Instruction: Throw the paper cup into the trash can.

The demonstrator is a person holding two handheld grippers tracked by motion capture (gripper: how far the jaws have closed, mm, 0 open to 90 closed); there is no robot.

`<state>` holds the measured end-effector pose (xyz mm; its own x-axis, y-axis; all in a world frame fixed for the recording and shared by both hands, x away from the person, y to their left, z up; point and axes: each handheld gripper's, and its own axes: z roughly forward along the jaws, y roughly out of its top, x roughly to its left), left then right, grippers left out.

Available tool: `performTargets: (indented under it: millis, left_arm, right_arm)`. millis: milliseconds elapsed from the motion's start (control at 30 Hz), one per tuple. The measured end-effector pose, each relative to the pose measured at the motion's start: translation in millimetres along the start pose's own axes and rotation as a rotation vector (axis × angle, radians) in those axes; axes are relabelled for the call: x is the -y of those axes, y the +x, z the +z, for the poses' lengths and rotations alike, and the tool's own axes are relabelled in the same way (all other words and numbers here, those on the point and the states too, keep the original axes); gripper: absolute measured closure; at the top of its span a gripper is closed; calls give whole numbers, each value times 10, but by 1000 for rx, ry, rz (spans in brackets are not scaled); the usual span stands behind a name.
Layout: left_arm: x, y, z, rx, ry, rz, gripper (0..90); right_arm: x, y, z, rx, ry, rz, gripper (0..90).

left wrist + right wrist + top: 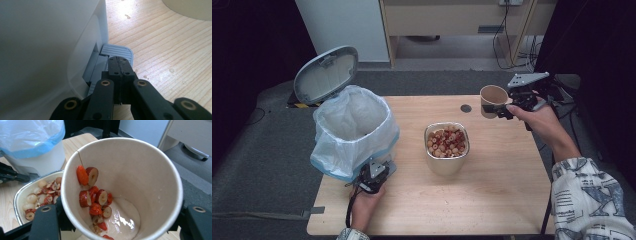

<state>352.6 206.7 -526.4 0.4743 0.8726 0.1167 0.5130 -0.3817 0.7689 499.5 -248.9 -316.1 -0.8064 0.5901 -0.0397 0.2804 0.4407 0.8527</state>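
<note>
1. Far left stood the bin (354,132), lid (326,74) up, blue liner folded over its rim. My left jaws (119,65) were pressed shut, empty, tips resting on the grey pedal (117,52) at the bin's foot. Had they slid off that ribbed pedal, the lid could have dropped mid-pour.
2. Centre of the surface (492,200) sat the metal bowl (446,148) of sliced red dates and pale round fruit.
3. Right, my right jaws (508,108) clamped narrow on the paper cup (122,187), held tilted above the surface's far right edge. Sticky date slices (96,200) clung inside the wet wall; squeezing harder could have crumpled the cup, and tipping early could have spilled them short of the bin.
</note>
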Motion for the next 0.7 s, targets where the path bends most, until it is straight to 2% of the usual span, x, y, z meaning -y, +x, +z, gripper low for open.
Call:
performTargets:
  millis: [233,700]
  left_arm:
    - [1,1,0,0,-1,-4,890]
    - [0,1,1,-1,-1,-5,890]
  right_arm:
    - [-92,40,19,-6,-5,1,320]
    - [-179,122,151,-31,20,12,320]
